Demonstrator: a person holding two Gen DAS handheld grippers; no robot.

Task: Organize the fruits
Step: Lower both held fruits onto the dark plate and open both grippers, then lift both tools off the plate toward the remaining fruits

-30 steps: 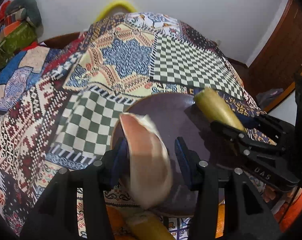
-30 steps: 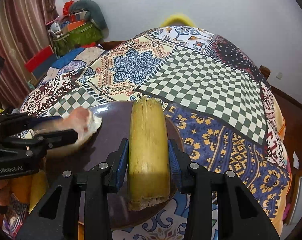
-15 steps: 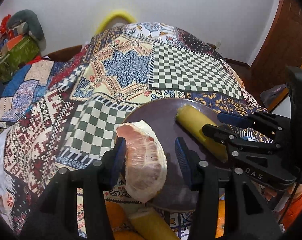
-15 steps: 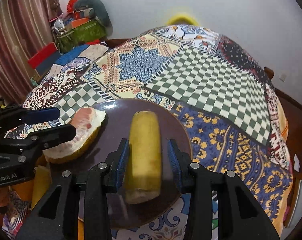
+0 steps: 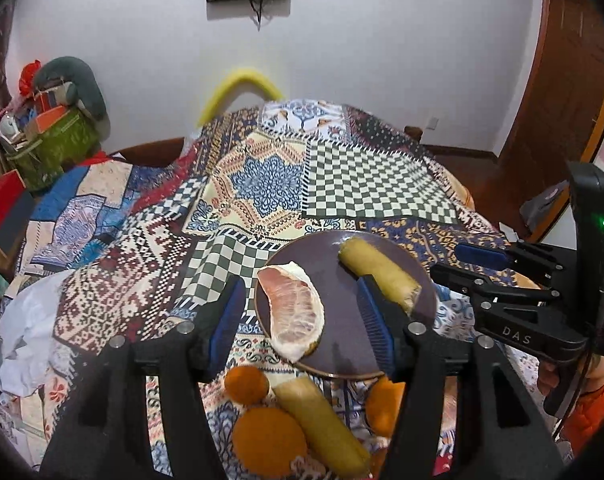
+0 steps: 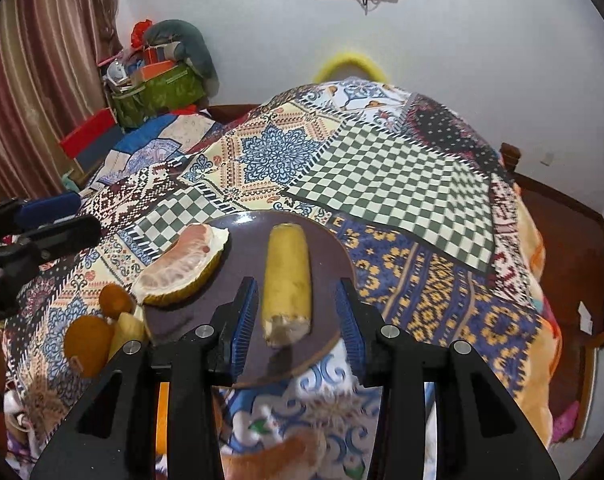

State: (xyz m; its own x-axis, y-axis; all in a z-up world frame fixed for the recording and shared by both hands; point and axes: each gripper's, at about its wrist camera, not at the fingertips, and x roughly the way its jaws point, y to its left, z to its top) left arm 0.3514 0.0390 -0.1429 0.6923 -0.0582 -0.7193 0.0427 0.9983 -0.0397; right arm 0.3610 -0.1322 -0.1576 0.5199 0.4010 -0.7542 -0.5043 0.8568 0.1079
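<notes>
1. The pomelo wedge (image 5: pixel 293 312) lies on the dark plate (image 5: pixel 342 360), overhanging its near-left rim; a nudge could tip it onto the quilt (image 5: pixel 261 184).
2. The yellow cut piece (image 6: pixel 287 280) lies mid-plate and could roll.
3. Left gripper (image 5: pixel 302 320) is opening, empty; right gripper (image 6: pixel 297 320) stands spread, empty. Either could clip the plate edge.

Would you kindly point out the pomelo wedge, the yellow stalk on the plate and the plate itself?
pomelo wedge (image 5: pixel 291 306), left wrist view, pink flesh.
yellow stalk (image 6: pixel 287 276), right wrist view, middle of its length.
plate (image 6: pixel 322 236), right wrist view, bare surface near right rim.
</notes>
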